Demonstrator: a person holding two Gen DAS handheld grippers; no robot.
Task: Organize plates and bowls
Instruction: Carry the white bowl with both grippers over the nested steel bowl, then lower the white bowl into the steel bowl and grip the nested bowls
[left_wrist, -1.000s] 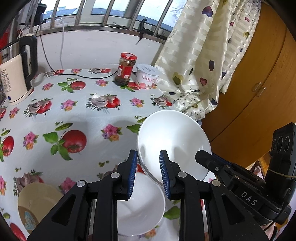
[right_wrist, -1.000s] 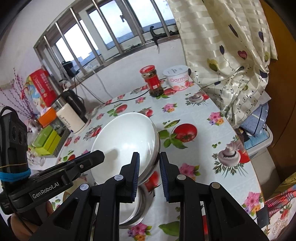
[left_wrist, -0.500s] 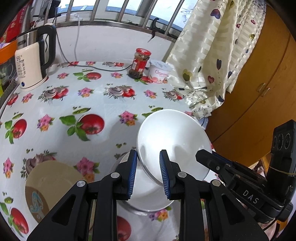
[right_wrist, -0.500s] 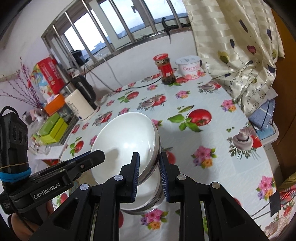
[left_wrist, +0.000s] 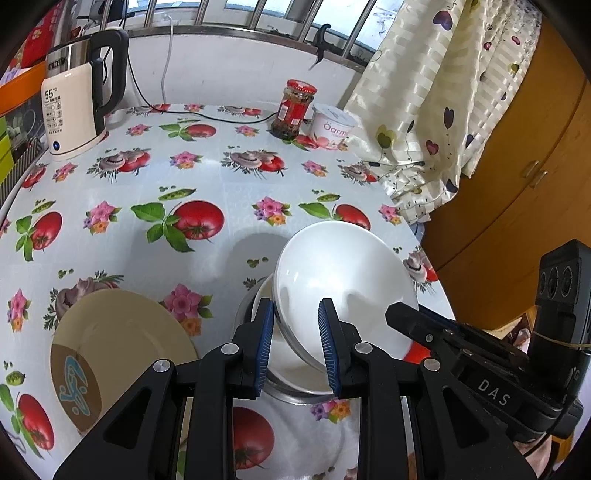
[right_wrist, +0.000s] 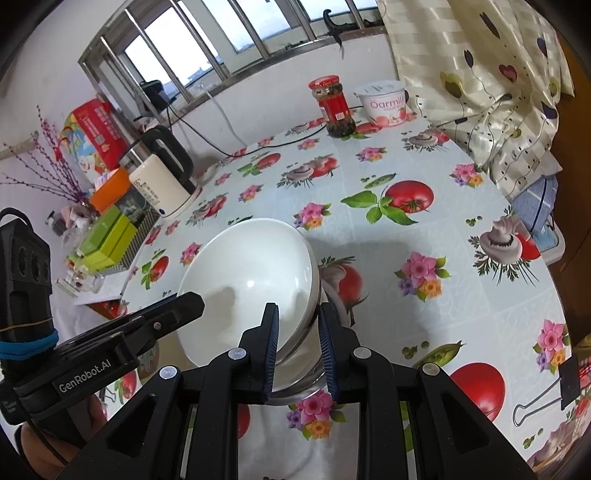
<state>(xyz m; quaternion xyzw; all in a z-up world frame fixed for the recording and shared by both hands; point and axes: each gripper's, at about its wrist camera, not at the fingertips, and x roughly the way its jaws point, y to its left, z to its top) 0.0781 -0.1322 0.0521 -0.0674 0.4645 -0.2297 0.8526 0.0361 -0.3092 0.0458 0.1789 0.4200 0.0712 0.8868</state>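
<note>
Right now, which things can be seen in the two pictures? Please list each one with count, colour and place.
white bowl: 1, white, tilted, held above the lower bowl
lower bowl: 1, white, on the table under it
plate: 1, beige, table's near left
kettle: 1, cream and black, far left
jar: 1, red lid, far side
yogurt tub: 1, white, right of jar
binder clip: 1, black, near right edge
table: 1, fruit-print cloth
left gripper: 1, black, on bowl rim
right gripper: 1, black, on bowl rim

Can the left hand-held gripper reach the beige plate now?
Probably not yet: the left hand-held gripper holds the rim of the white bowl. The beige plate lies uncovered to its left.
</note>
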